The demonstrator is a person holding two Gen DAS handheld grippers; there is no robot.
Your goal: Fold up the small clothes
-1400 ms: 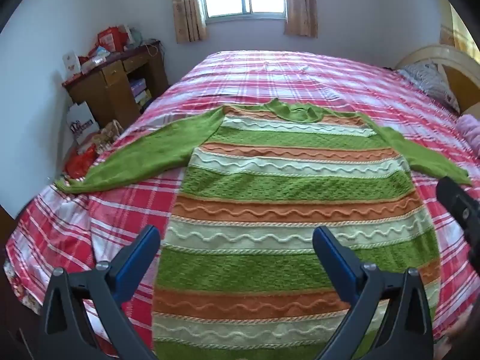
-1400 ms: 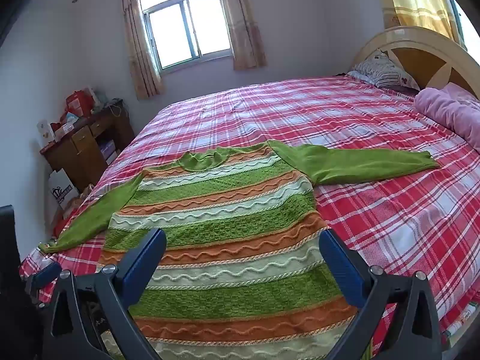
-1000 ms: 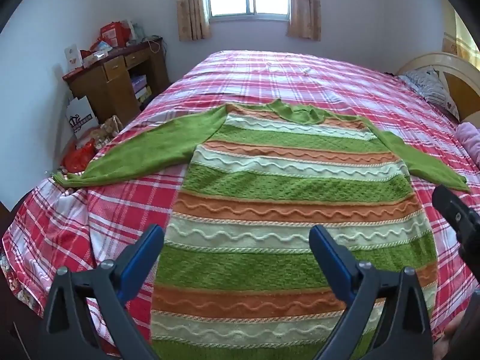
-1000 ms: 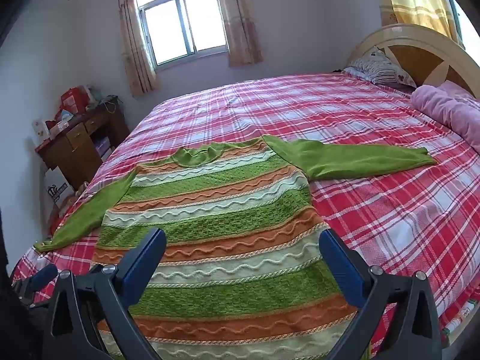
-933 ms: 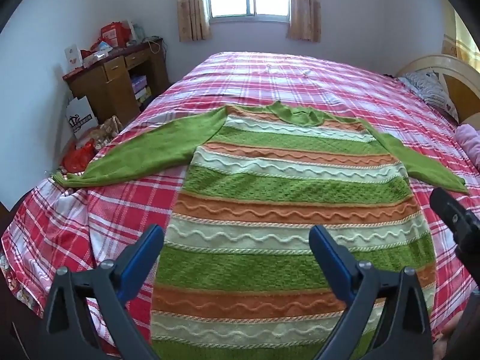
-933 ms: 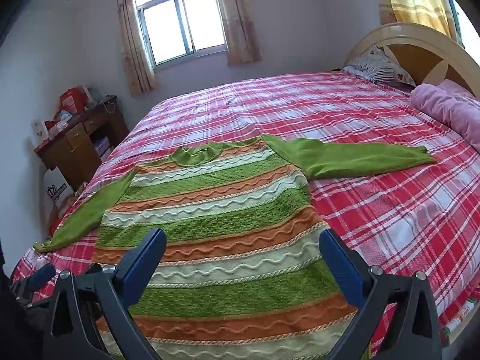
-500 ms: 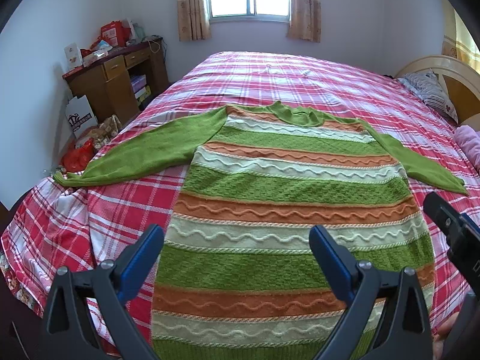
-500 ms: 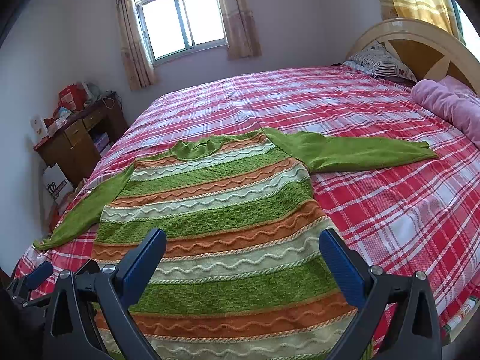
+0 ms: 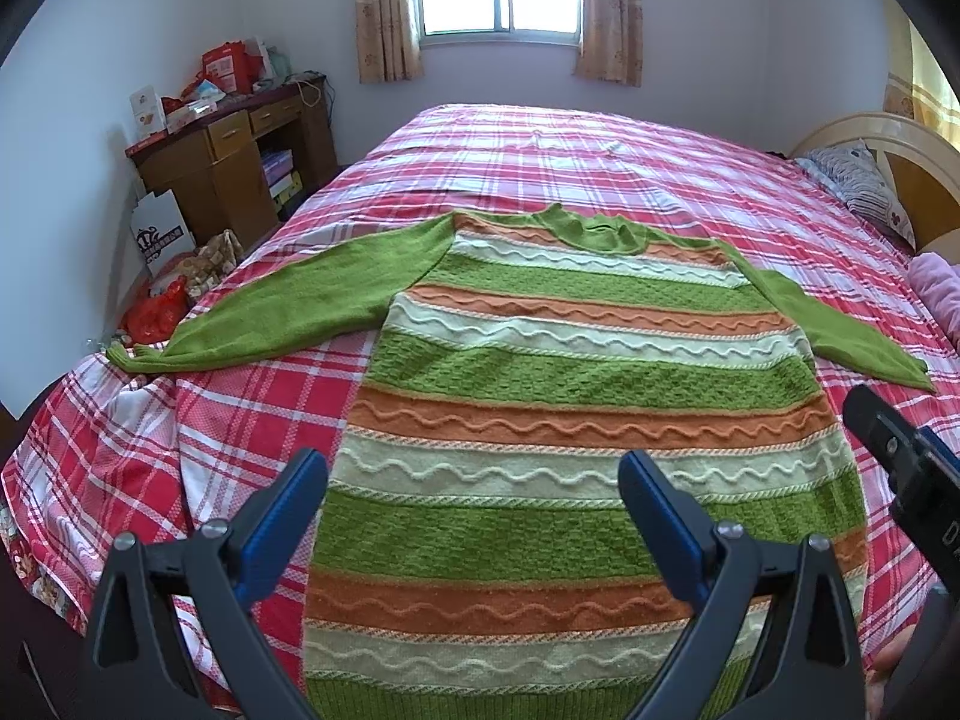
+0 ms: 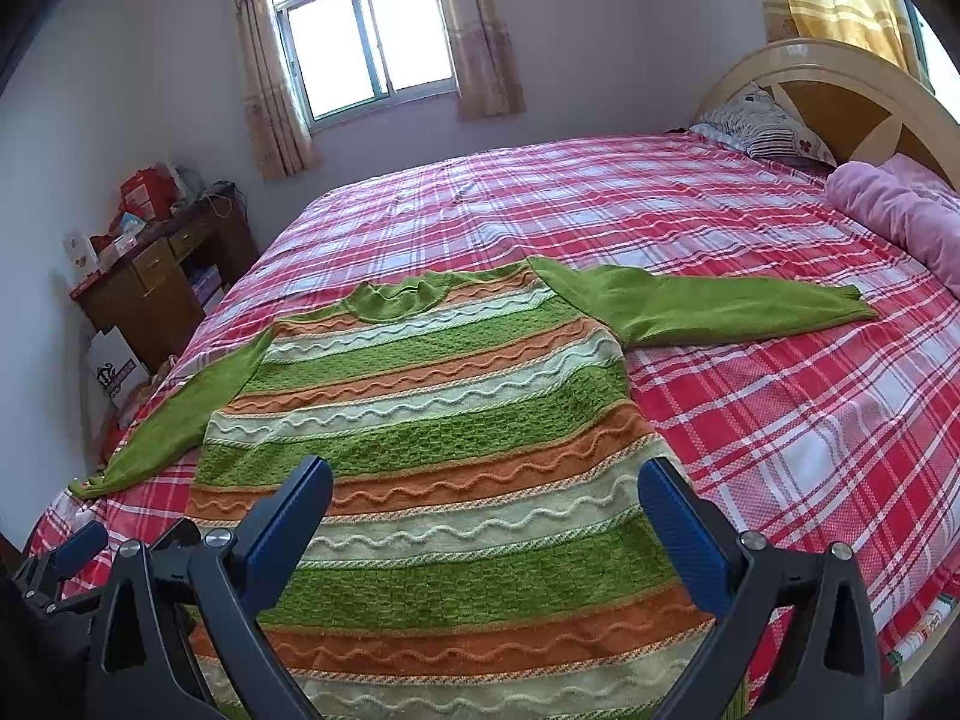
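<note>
Left tool (image 9: pixel 474 498) spread apart, empty, above the hem. Sweater (image 9: pixel 576 396) lies flat on the bed (image 9: pixel 600 144), long axis running 6 to 12 o'clock away from both tools, sleeves out toward 9 and 3. Right tool (image 10: pixel 486 498) also apart, empty. Left sleeve (image 9: pixel 312 300) is nearer the left tool, so probably folded first.

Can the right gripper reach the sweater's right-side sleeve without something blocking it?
Probably yes. The right gripper is open above the sweater, and the sleeve lies flat on the bedspread with nothing on it or between them.
</note>
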